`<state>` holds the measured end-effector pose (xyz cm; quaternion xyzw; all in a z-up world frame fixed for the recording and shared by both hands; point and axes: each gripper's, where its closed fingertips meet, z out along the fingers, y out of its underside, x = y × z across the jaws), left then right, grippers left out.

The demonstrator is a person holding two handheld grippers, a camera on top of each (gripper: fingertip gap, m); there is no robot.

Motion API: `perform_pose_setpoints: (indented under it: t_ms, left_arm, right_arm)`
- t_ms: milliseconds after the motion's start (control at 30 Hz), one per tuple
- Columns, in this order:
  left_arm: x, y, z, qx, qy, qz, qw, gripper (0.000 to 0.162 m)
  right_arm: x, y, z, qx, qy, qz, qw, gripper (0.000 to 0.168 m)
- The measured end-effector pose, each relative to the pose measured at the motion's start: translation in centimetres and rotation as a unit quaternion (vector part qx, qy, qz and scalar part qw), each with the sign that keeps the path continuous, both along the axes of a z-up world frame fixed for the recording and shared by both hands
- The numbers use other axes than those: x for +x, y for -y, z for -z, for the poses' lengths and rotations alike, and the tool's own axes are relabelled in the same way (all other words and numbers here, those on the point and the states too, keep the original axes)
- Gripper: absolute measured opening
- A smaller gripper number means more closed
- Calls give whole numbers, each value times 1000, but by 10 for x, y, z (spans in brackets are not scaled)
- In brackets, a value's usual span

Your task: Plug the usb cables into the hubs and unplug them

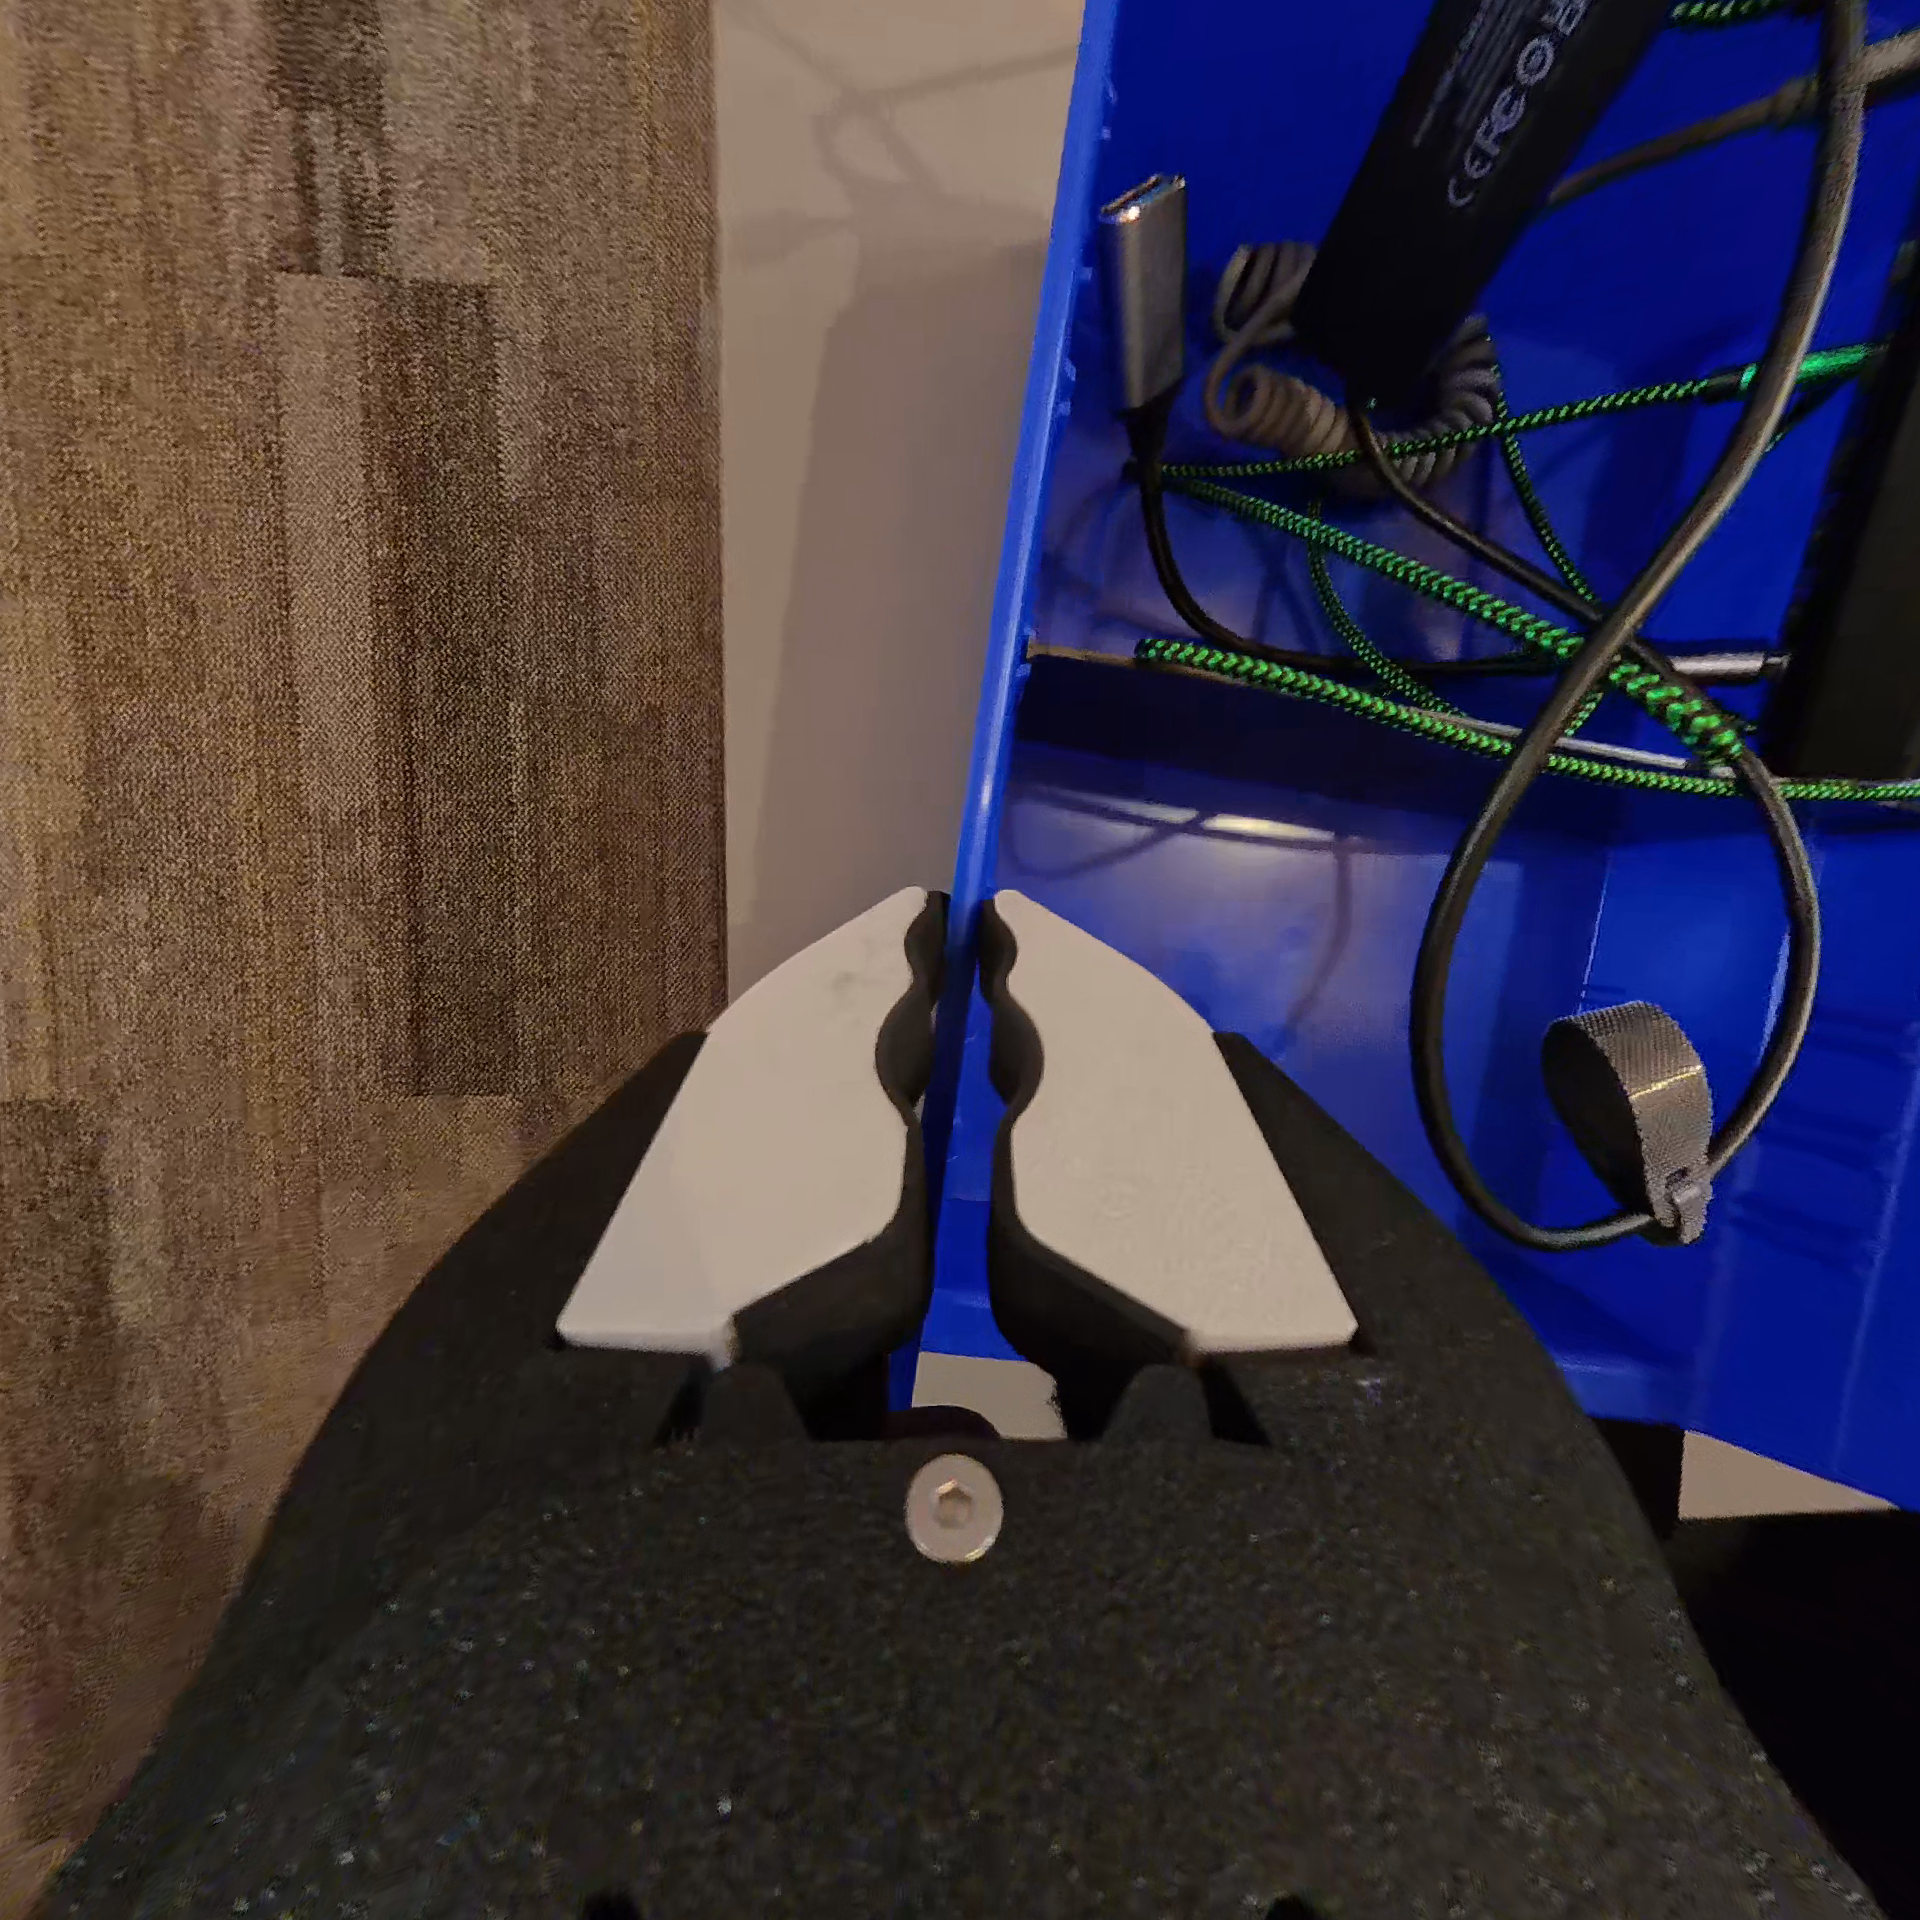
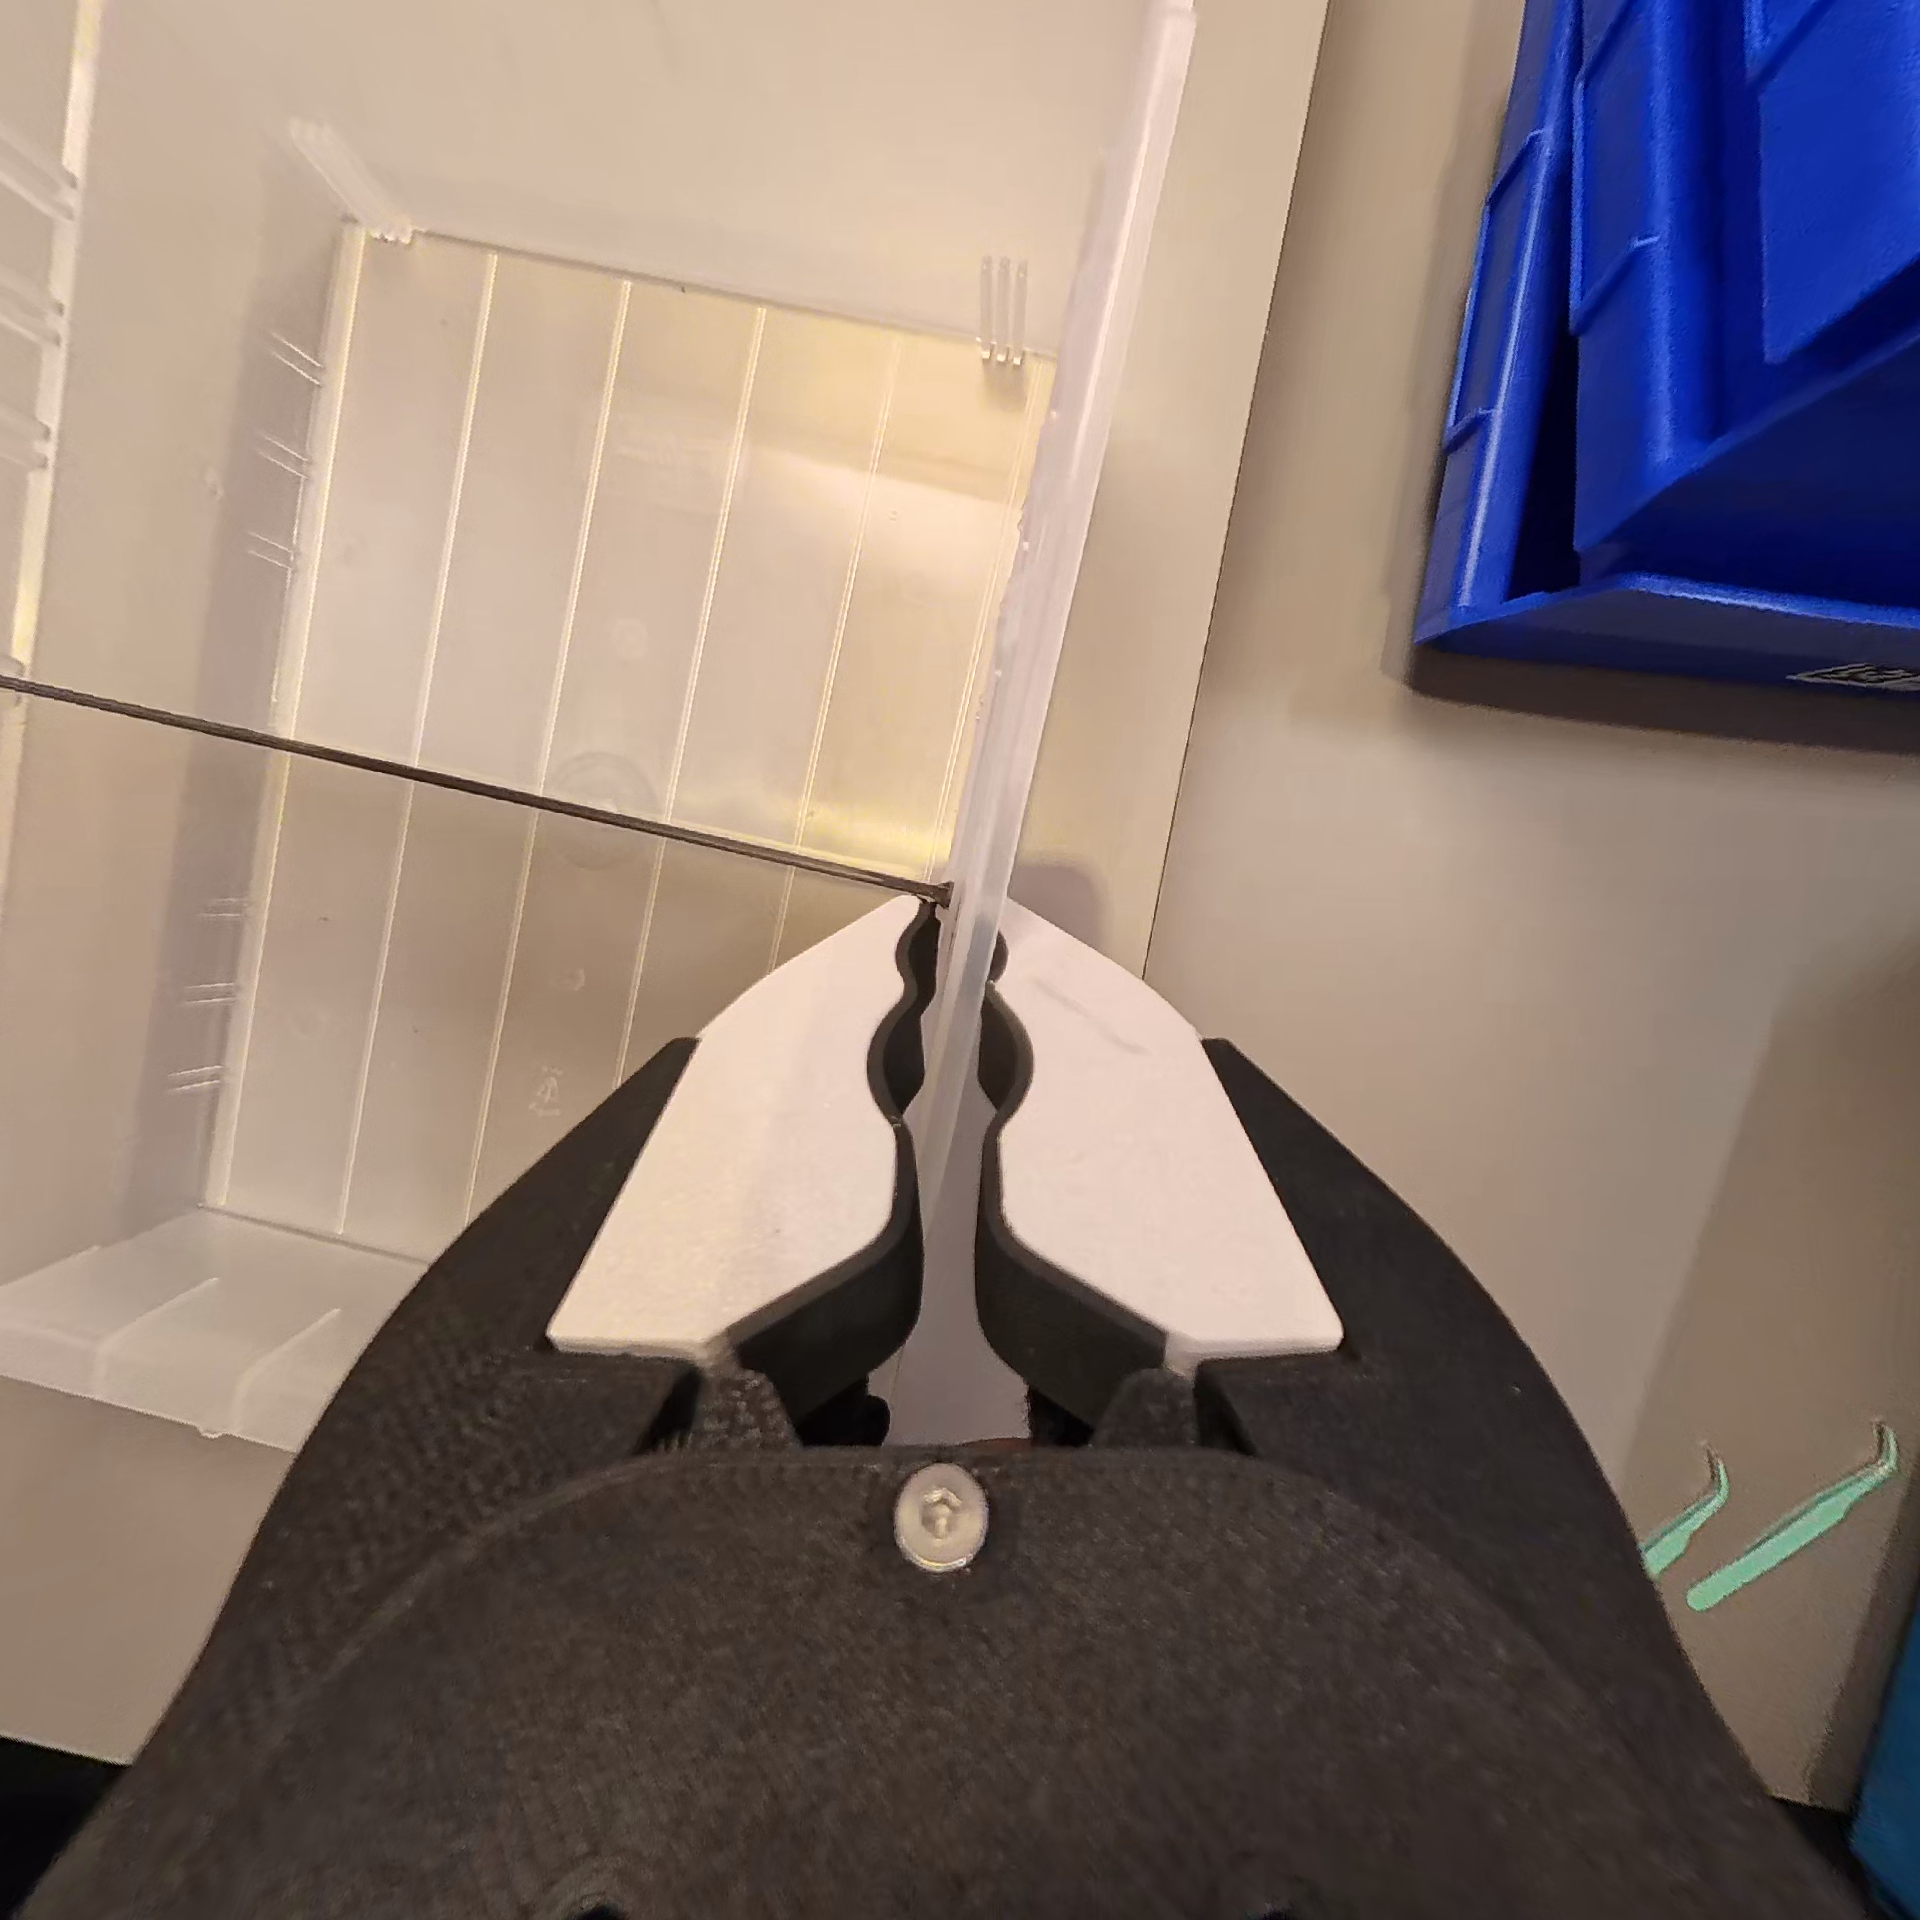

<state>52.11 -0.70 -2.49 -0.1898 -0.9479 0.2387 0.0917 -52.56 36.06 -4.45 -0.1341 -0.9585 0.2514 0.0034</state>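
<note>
Presently, both hands on bins: no cable or hub in a grip yet.
Left gripper point(image 1: 961, 914): clenched on the near side wall of the blue bin point(image 1: 1013, 727); wall runs straight up the slot between the two white fingers point(image 1: 790, 1122). Judged a carrying or steadying hold, since the bin keeps the cables together.
Right gripper point(image 2: 951, 920): clenched on the thin wall of a clear plastic box point(image 2: 1070, 520), likely to shift or steady it as a work tray. Box looks empty.
Wire rod point(image 2: 468, 779): crosses the clear box and ends at the gripped wall, just at the right fingertips.
Strap loop point(image 1: 1626, 1107): inside the blue bin, nearest the gripped wall, on a black cable point(image 1: 1455, 1039).
Green braided cables point(image 1: 1351, 530): tangled deeper in the blue bin.
Grey plug point(image 1: 1143, 281): farther in, leaning on the gripped wall.
Black hub point(image 1: 1455, 177): farthest, propped aslant over a coiled grey cable point(image 1: 1278, 384).
Tweezers point(image 2: 1787, 1517): right of the clear box, on the table point(image 2: 1351, 1039).
Progress: plugging not begun, by my reading.
</note>
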Motion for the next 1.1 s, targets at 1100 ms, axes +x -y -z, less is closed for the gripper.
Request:
perform_pose_setpoints:
  t_ms: [1100]
  left_arm:
    - [-14,32,-73,-202,66,-93,973,33]
  right_arm:
    - [-15,-11,4,3,-55,-59,997,14]
